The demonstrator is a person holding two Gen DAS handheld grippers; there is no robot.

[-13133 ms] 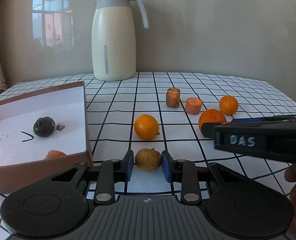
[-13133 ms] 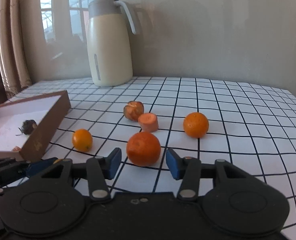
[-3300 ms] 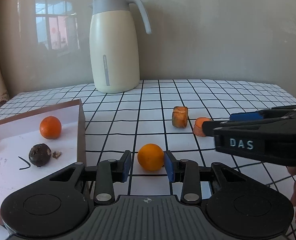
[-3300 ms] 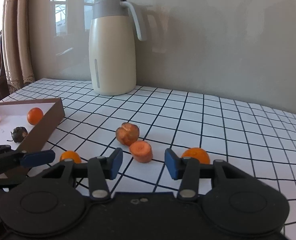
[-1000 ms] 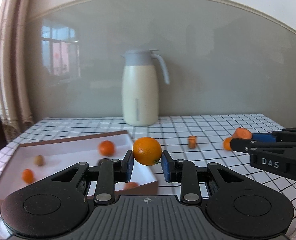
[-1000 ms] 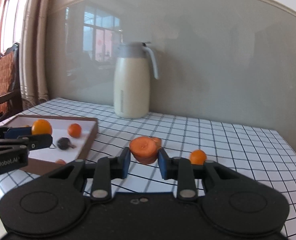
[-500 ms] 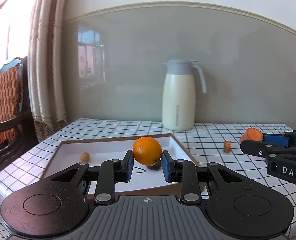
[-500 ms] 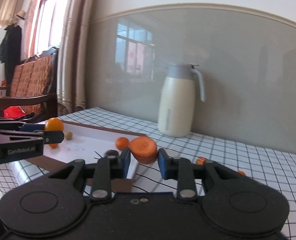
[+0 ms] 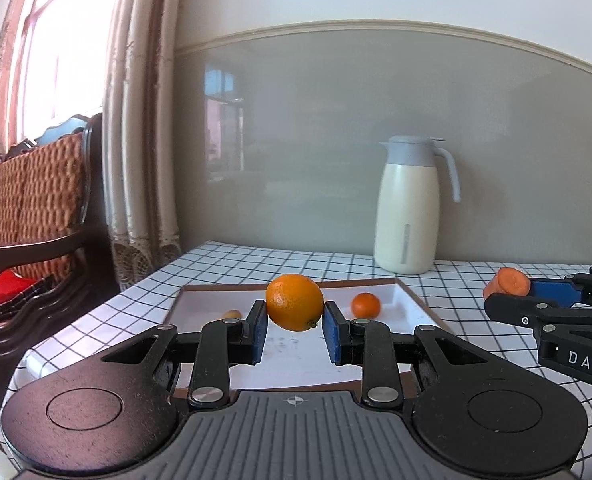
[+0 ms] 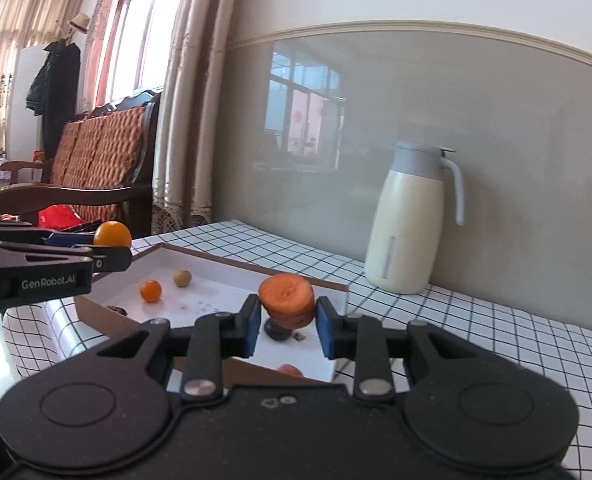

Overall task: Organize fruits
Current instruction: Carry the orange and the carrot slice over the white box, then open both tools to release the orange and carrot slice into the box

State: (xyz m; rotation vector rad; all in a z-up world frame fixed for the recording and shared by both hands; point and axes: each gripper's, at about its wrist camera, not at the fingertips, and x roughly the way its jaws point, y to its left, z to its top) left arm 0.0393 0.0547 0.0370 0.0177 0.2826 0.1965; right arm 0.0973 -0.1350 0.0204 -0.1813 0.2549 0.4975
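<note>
I have an orange (image 9: 294, 307) clamped between the blue pads of my left gripper (image 9: 294, 330), pinched across its widest part so the round skin cannot roll out, and it hangs in the air above the near half of the brown-edged white tray (image 9: 409, 306) that lies just ahead of those fingers. My right gripper (image 10: 286, 322) is clenched on a cut carrot piece (image 10: 287, 300), gripped by its curved sides with the flat cut face turned up, and it too hangs over the tray, above the corner nearest that hand. I carry both at once, I judge, so that one trip to the tray serves two items. Beyond my left fingertips, on the tray floor, sit a small tangerine (image 9: 365, 305) to the right and a little yellowish fruit (image 9: 232, 314) to the left; below the carrot lies a dark round fruit (image 10: 276, 330) (what kind, I cannot tell). Farther off, right of both grippers, a cream thermos jug (image 9: 409, 206) stands on the checked tablecloth (image 9: 467, 280) against the wall, well clear of my path.
</note>
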